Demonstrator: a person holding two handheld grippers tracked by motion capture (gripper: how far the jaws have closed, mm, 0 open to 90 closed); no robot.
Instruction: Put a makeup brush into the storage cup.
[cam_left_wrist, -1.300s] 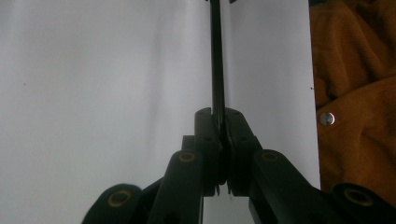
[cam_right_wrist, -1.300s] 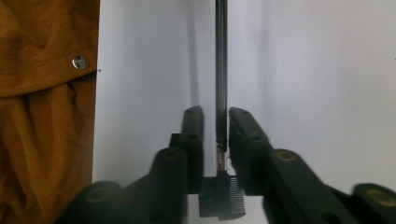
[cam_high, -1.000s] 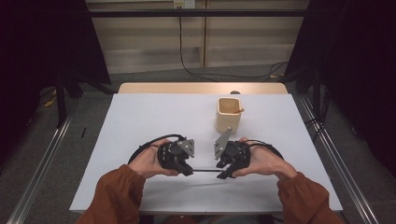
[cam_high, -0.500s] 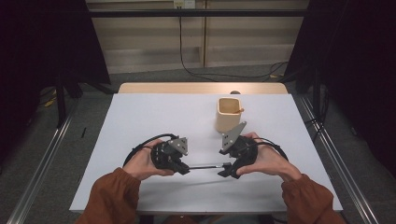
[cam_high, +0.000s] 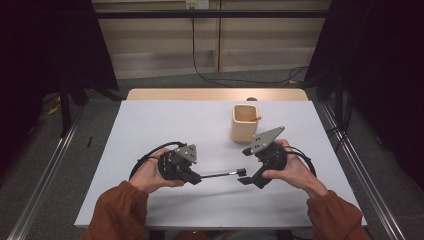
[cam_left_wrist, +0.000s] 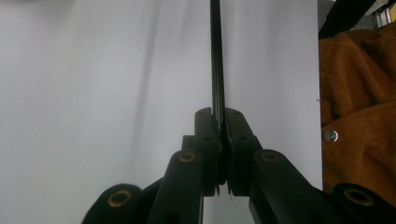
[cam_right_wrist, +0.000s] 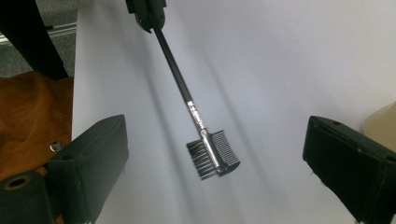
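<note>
High view: the brow brush is clamped by its handle in the left gripper above open mid-table, the right gripper having just been opened clear of its head, with the wooden cup beyond.

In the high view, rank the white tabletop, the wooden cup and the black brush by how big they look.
1. white tabletop, by far the largest.
2. wooden cup.
3. black brush, thin, partly hidden in the left gripper; longer than the cup is wide.
</note>
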